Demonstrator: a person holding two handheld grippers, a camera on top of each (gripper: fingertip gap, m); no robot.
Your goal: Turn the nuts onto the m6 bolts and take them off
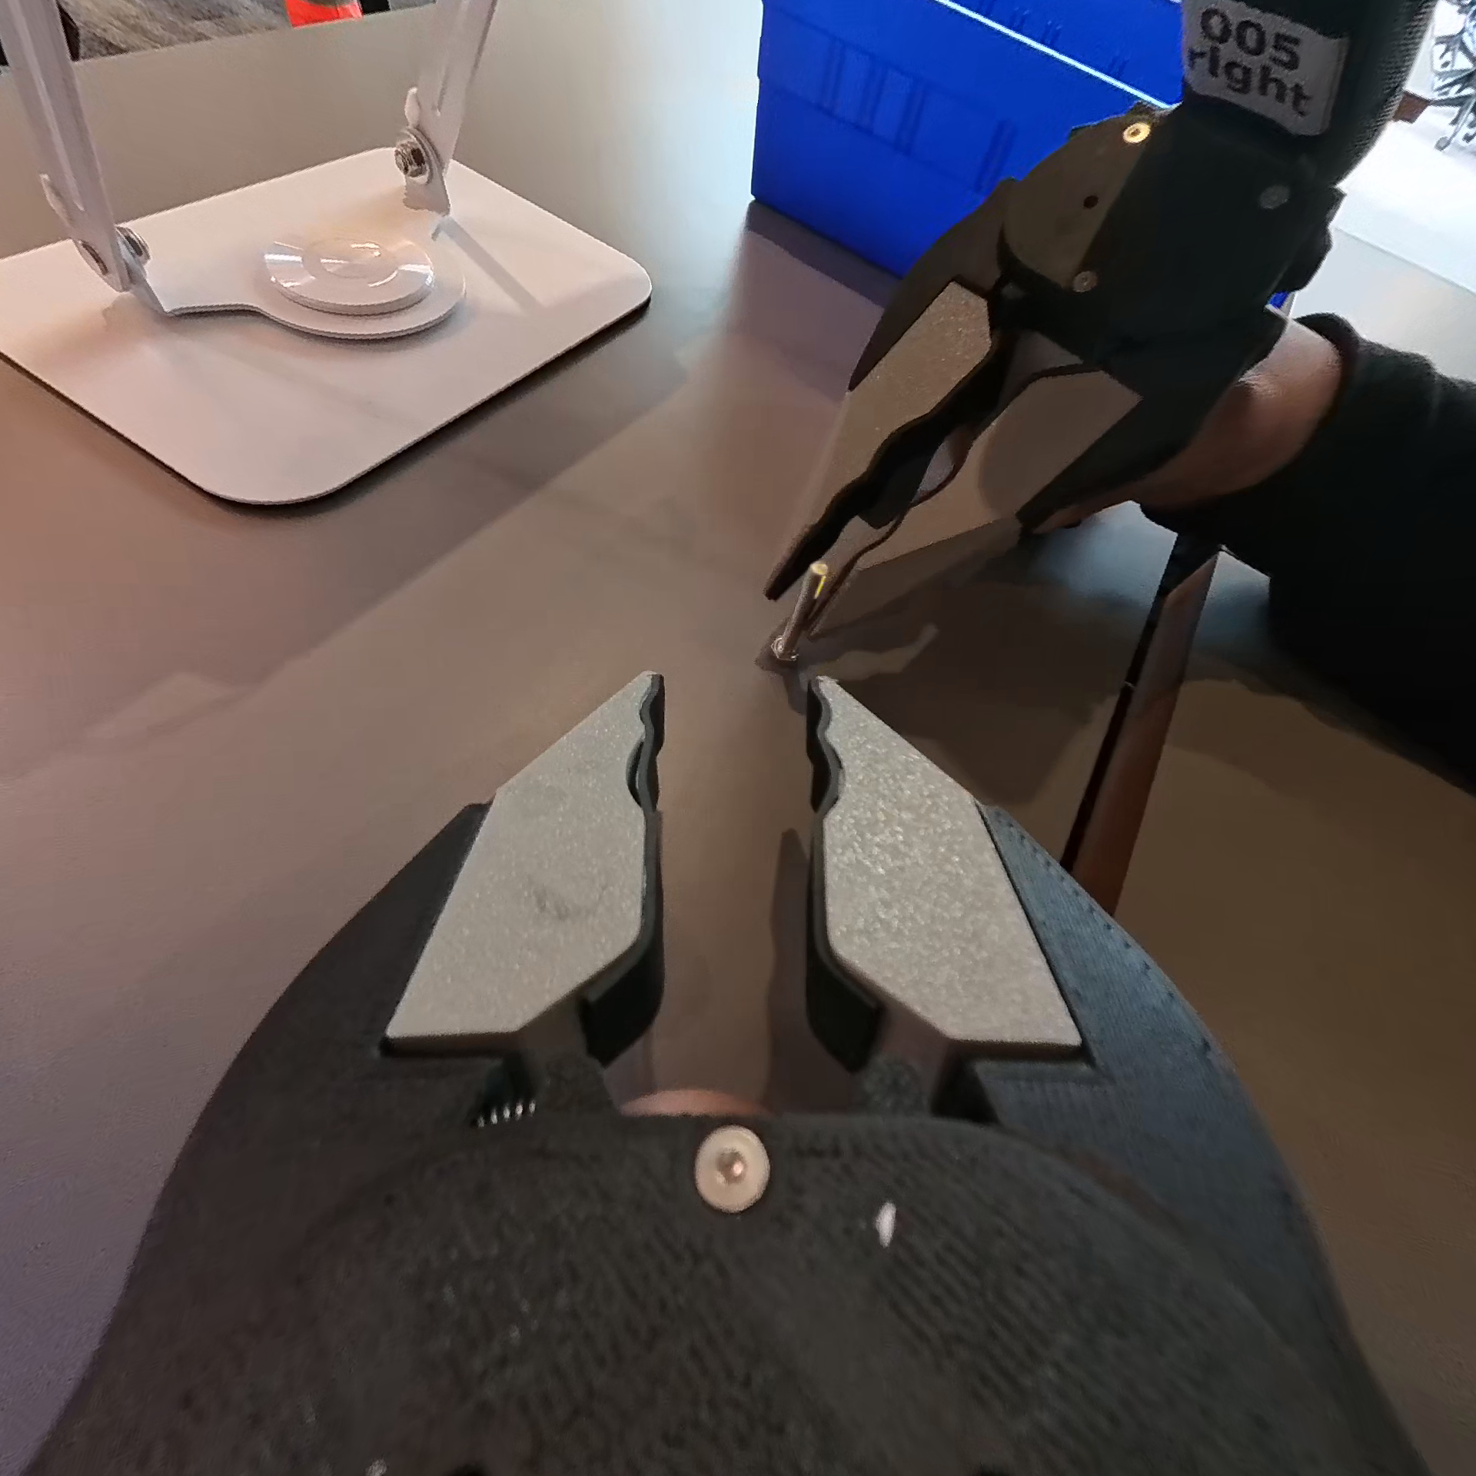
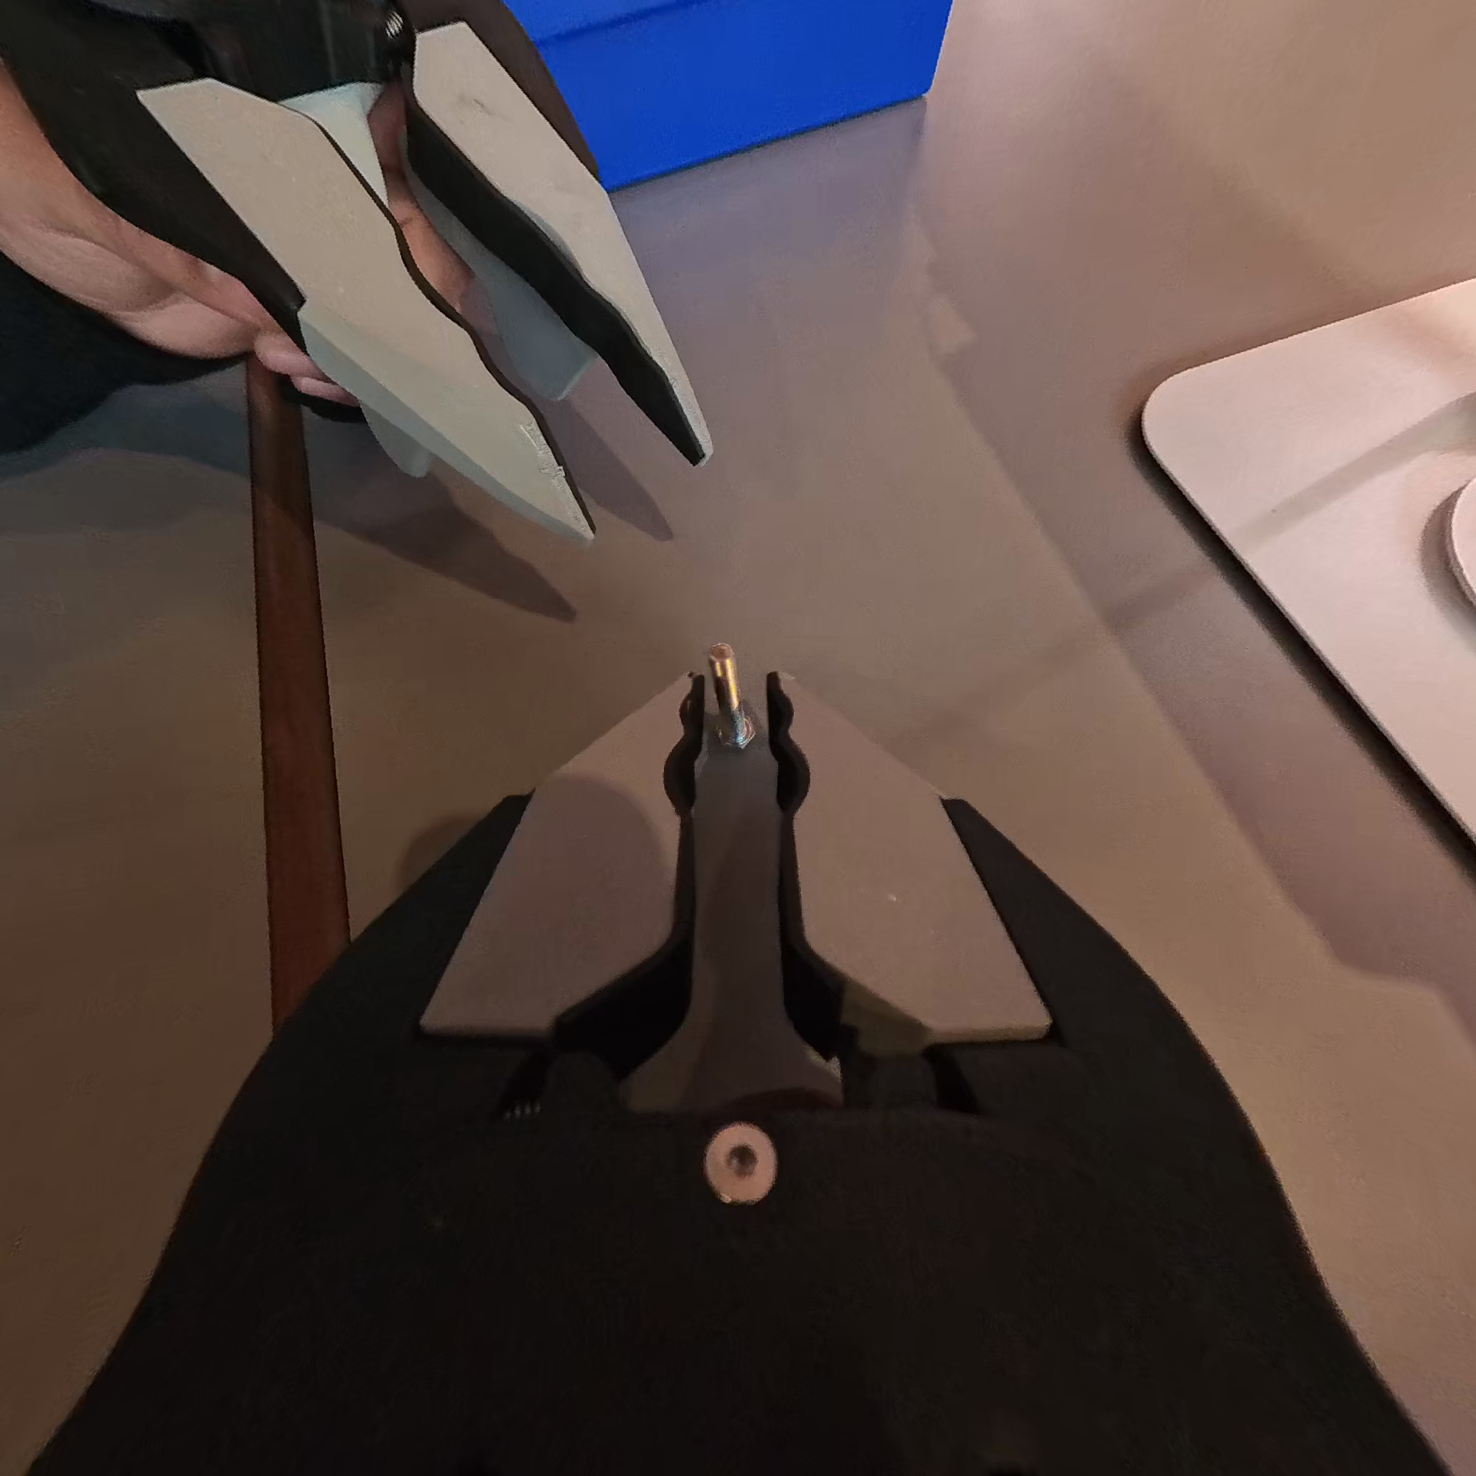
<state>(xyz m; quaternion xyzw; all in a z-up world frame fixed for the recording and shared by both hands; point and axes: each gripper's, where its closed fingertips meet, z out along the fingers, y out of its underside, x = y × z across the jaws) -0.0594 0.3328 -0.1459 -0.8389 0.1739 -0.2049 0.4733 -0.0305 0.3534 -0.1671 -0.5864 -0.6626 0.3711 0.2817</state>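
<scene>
A small silver bolt [image 1: 799,611] stands upright on the grey-brown table [image 1: 359,759], with a hex piece at its base; I cannot tell whether that is a nut or the bolt's head. My right gripper [image 2: 731,683] is low over the table with its jaws narrowly apart on either side of the bolt [image 2: 725,691], a gap showing on both sides. It also shows in the left wrist view [image 1: 807,579]. My left gripper [image 1: 739,685] is open and empty, its tips just short of the bolt. It shows in the right wrist view [image 2: 643,495] at the upper left.
A white stand base [image 1: 319,383] with metal arms sits at the far left; it shows at the right in the right wrist view [image 2: 1318,495]. A blue box [image 1: 918,104] stands behind the bolt. A dark brown strip [image 2: 295,719] runs along the table. The grippers' ends are close to 5 cm from one another.
</scene>
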